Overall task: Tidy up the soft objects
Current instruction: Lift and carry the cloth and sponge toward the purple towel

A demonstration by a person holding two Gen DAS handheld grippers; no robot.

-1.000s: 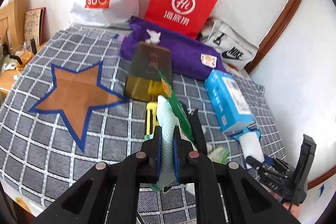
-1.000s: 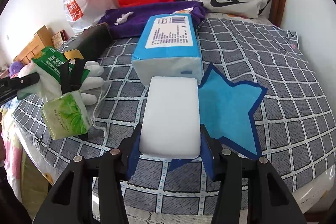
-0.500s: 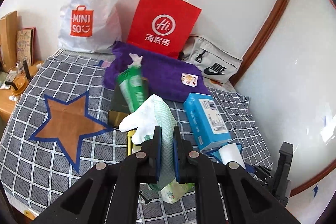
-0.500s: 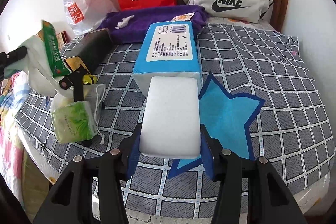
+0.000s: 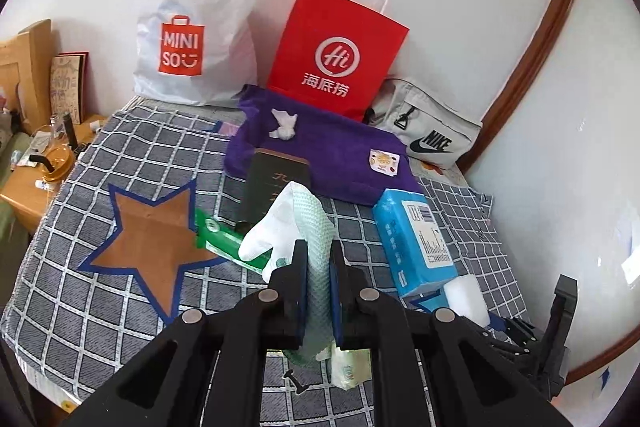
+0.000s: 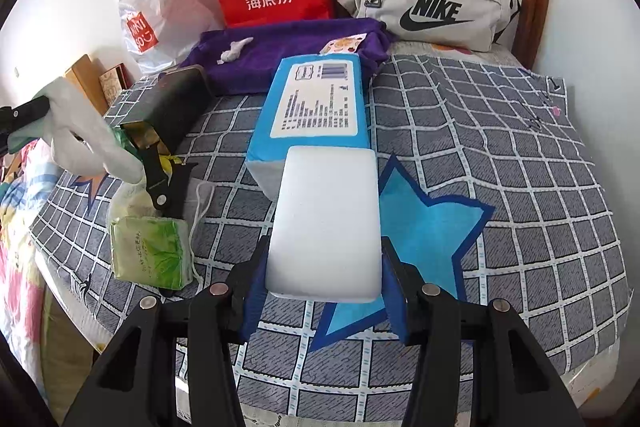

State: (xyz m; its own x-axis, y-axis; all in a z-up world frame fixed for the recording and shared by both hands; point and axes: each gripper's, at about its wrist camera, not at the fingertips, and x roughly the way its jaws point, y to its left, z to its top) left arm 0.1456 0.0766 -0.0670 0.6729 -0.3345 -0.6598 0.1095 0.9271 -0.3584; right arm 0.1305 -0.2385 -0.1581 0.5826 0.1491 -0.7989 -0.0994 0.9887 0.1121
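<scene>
My left gripper (image 5: pixel 319 279) is shut on a pale green and white glove (image 5: pixel 298 223) and holds it above the bed; the glove also shows in the right wrist view (image 6: pixel 76 131). My right gripper (image 6: pixel 324 279) is shut on a white sponge block (image 6: pixel 326 223), held over a blue star patch (image 6: pixel 432 223). A brown star patch (image 5: pixel 148 239) lies left on the checked cover. A green packet (image 5: pixel 224 241) lies at its edge. A green tissue pack (image 6: pixel 150 251) lies at the front left.
A blue tissue pack (image 6: pixel 316 107), a dark box (image 6: pixel 172 107) and a purple towel (image 5: pixel 332 151) lie mid-bed. A red paper bag (image 5: pixel 336 55), a white Miniso bag (image 5: pixel 192 23) and a grey Nike bag (image 6: pixel 428 7) stand at the wall. A black clip (image 6: pixel 164 179) lies near the tissue pack.
My left gripper has lifted the glove and drawn back. The green packet that rose with the glove now lies on the bed by the brown star. My right gripper still holds the sponge.
</scene>
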